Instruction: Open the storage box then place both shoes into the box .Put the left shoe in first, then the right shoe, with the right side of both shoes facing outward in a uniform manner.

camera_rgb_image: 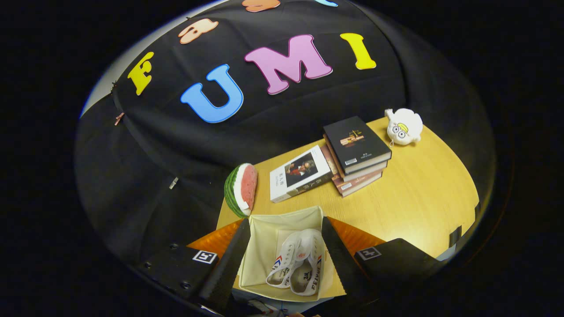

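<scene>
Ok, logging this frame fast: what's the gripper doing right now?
Gripper: open, holding nothing; its fingers are spread apart above the box, with both shoes lying inside between them.

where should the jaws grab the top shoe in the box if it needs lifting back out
Probably by its heel collar, coming straight down from above. The shoes lie side by side in the open cream box with their openings up, so the collar rim is the exposed thin edge, while the box walls block the sides. The gripper is open above the box, one finger on each side.
</scene>
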Action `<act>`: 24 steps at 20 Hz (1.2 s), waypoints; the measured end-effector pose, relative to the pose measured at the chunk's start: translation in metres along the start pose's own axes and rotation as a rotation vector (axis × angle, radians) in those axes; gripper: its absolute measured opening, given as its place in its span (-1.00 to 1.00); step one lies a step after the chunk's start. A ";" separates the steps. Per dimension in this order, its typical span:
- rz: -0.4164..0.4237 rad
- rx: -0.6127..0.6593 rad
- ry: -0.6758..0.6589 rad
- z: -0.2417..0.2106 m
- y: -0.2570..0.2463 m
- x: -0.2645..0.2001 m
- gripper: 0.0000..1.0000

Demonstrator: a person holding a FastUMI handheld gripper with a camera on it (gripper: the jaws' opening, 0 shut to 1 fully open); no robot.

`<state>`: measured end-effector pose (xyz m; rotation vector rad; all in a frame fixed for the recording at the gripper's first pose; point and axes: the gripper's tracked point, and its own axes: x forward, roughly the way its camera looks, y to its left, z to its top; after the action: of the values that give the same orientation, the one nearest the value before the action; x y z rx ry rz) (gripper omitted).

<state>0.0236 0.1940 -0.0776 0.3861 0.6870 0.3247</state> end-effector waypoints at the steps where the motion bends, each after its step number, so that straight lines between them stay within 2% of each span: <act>1: 0.010 -0.012 -0.033 0.013 -0.004 -0.008 0.97; 7: 0.060 -0.122 -0.177 0.081 -0.050 -0.039 0.96; 14: 0.100 -0.387 -0.358 0.138 -0.107 -0.069 0.96; 16: 0.084 -0.460 -0.402 0.146 -0.120 -0.077 0.97; 19: 0.010 -0.542 -0.457 0.156 -0.142 -0.086 0.96; 24: -0.052 -0.509 -0.493 0.147 -0.155 -0.095 0.97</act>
<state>0.0780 -0.0164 0.0094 -0.0436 0.1172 0.3259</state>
